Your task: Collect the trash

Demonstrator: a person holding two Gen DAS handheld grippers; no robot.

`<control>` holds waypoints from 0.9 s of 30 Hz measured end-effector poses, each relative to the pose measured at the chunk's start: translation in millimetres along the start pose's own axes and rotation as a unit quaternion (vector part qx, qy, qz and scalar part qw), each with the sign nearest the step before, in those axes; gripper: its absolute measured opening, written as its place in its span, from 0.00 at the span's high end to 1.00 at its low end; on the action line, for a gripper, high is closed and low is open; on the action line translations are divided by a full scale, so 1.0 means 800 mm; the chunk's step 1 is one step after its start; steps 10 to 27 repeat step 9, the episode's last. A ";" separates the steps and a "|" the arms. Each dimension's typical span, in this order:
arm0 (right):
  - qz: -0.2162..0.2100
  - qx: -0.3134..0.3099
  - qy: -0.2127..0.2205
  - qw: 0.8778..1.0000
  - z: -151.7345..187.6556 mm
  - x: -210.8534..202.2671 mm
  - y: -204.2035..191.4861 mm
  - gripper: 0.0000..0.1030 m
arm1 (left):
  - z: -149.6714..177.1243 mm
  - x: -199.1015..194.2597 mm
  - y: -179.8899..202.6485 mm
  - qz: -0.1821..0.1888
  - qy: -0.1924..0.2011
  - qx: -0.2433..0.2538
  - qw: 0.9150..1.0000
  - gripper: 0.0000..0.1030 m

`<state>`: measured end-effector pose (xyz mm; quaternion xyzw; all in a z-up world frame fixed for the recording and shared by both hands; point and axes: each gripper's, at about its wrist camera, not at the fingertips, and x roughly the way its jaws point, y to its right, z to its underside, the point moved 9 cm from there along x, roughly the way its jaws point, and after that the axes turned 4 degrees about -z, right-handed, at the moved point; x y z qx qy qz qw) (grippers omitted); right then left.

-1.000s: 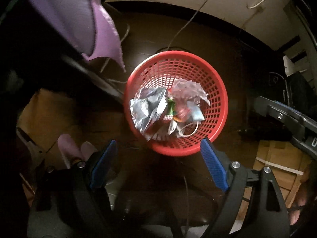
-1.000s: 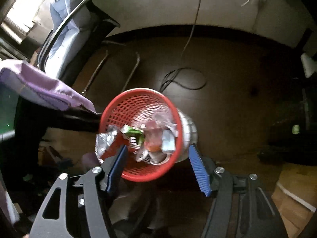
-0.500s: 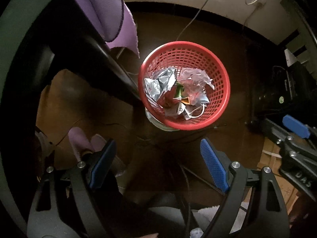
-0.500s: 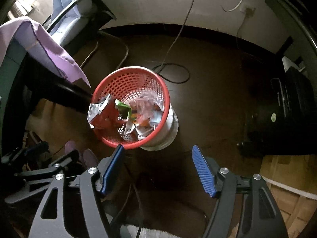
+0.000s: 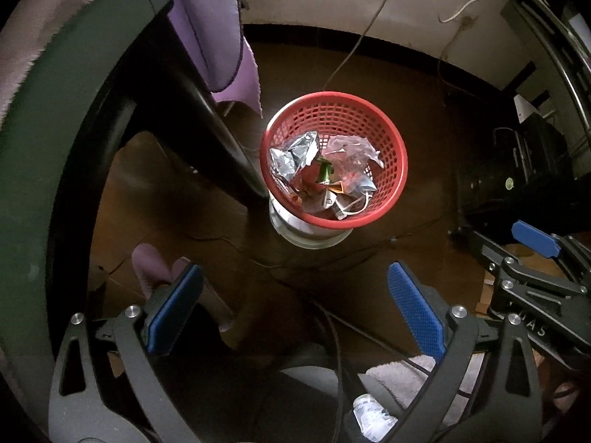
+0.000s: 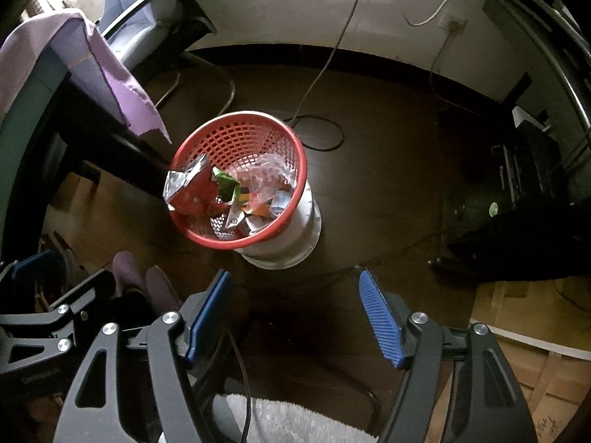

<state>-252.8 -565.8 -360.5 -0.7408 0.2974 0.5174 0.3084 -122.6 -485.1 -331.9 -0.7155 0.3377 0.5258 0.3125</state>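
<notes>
Red basket [image 5: 391,140] sits on the floor, trash [image 5: 321,173] heaped inside. Left tool [image 5: 291,313] opening, empty; right tool [image 6: 293,317] spread, empty. No loose litter visible; collecting looks near done.

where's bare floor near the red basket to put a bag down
Bare floor lies right of the red basket, toward the black cabinet. Crowded: the cable loop behind it, the table leg on its left, slippered feet in front.
</notes>
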 end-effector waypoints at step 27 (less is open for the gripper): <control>0.008 -0.013 0.003 1.000 0.004 -0.008 -0.007 0.27 | 0.002 -0.009 -0.009 0.000 0.009 -0.014 1.000 0.07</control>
